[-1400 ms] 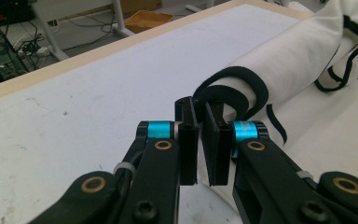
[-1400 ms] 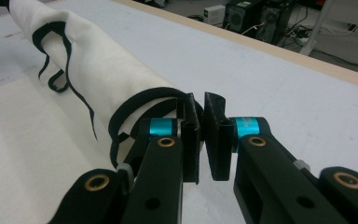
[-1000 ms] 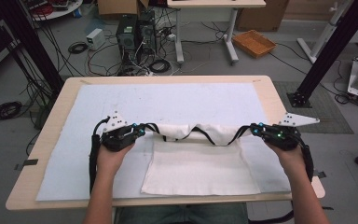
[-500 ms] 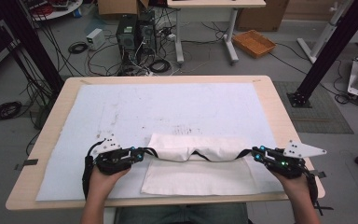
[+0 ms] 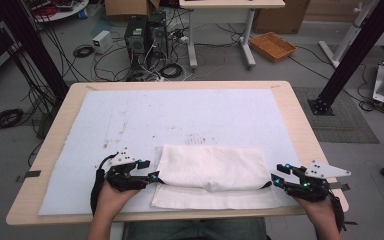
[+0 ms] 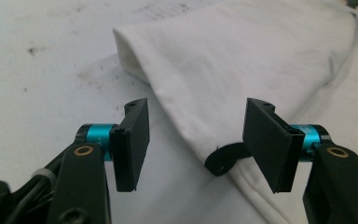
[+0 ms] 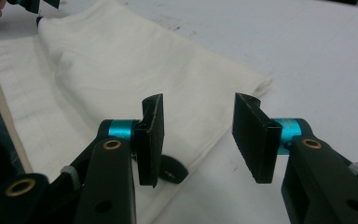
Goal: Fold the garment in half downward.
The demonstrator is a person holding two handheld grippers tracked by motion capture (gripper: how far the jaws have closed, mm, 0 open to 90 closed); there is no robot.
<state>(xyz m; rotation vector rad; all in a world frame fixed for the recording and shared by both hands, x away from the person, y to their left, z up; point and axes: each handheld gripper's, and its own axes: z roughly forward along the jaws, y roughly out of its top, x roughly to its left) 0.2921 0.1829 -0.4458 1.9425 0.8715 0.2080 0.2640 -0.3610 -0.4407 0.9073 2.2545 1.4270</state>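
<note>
Both grippers stand with their jaws apart and nothing clamped: the left gripper sits at the left end of the folded white cloth and the right gripper at its right end, each set of jaws having just been opening, with no fabric pressed between the pads. In the left gripper view the flat black pads frame the cloth's rounded fold and a small black loop tab sewn at its edge; the right gripper view shows a similar dark tab lying beside its left pad. The cloth lies near the front edge of the pale wooden table, on a thin white mat marked with faint grey smudges. As I judge it, one fold is done: the upper layer is doubled toward the person and let go, leaving a narrow strip of the lower layer showing along the near side. What seems left is another fold or a squaring of the edges. The fabric looks soft, matte and finely woven, its fold plump, not creased; the mat is flat and slightly fuzzy.
</note>
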